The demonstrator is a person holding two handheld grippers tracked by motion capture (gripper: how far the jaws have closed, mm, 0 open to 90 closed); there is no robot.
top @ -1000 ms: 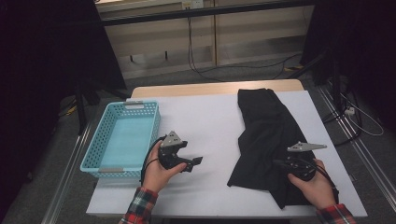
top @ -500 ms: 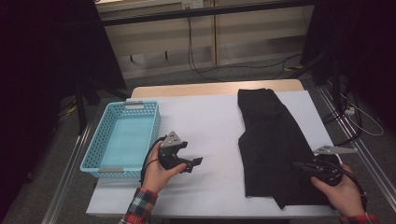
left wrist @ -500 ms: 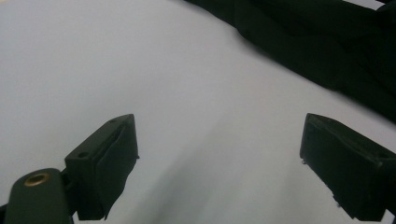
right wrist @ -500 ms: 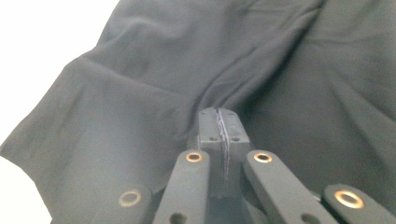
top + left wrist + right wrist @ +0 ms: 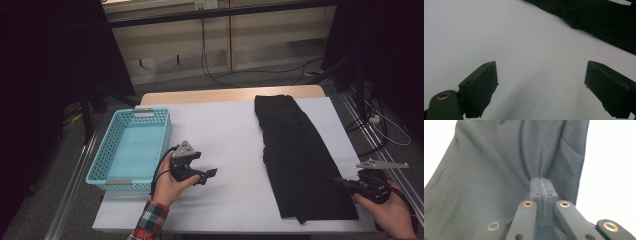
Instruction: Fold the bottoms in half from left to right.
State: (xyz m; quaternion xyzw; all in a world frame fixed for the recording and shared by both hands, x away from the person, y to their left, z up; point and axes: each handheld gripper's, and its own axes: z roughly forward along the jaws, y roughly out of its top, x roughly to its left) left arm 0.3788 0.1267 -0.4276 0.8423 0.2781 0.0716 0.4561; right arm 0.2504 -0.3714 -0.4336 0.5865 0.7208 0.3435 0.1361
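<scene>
A black cloth (image 5: pixel 295 150) lies lengthwise on the right half of the white table (image 5: pixel 225 135), spread fairly flat. My right gripper (image 5: pixel 341 183) is at the cloth's near right edge, shut on the black cloth; in the right gripper view the folds of the cloth (image 5: pixel 499 170) run together into the closed tips of that gripper (image 5: pixel 541 186). My left gripper (image 5: pixel 210 175) rests near the table's front, left of centre, pointing right. It stands open (image 5: pixel 541 87) over bare table, with nothing between its jaws and the cloth (image 5: pixel 599 22) farther off.
A light blue plastic basket (image 5: pixel 100 165) with nothing in it stands at the table's left edge, just left of my left hand. Cables lie on the floor behind the table. A metal rail runs along the floor on the right.
My right gripper has moved right with the cloth's near edge in it, and the bunched cloth has been drawn out flatter and wider. The left gripper has stayed still.
</scene>
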